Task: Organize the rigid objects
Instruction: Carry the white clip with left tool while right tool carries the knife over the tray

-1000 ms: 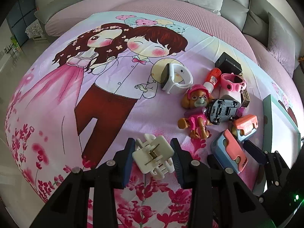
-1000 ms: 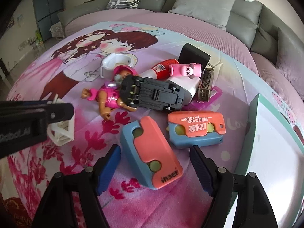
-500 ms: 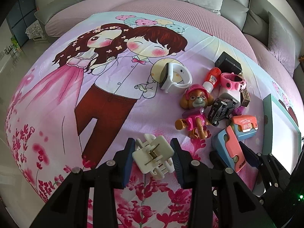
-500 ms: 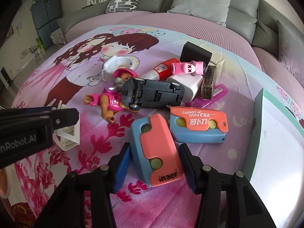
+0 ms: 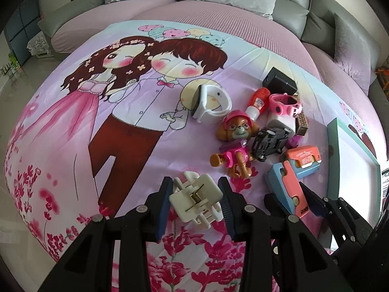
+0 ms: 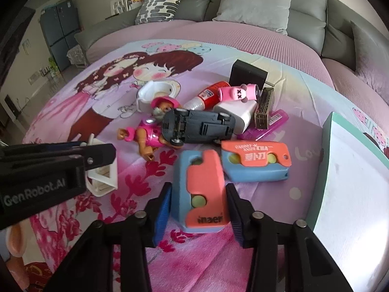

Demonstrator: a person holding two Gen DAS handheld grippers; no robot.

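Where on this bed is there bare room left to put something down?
The widest bare stretch is the cartoon couple print, left of the white watch and beyond the hair clip. Bare purple also shows between the orange-and-blue toy and the tray. Around the dog figure and black car it is crowded.

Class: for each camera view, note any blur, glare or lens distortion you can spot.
Left wrist view: sharp, strong fisheye bulging of the bedspread, dark corners. Right wrist view: same curvature, motion blur on the orange-and-blue toy between the right tongs, washed-out glare on the white tray.

Grey sofa (image 6: 255, 2) with cushions behind pink bed (image 5: 218, 17)
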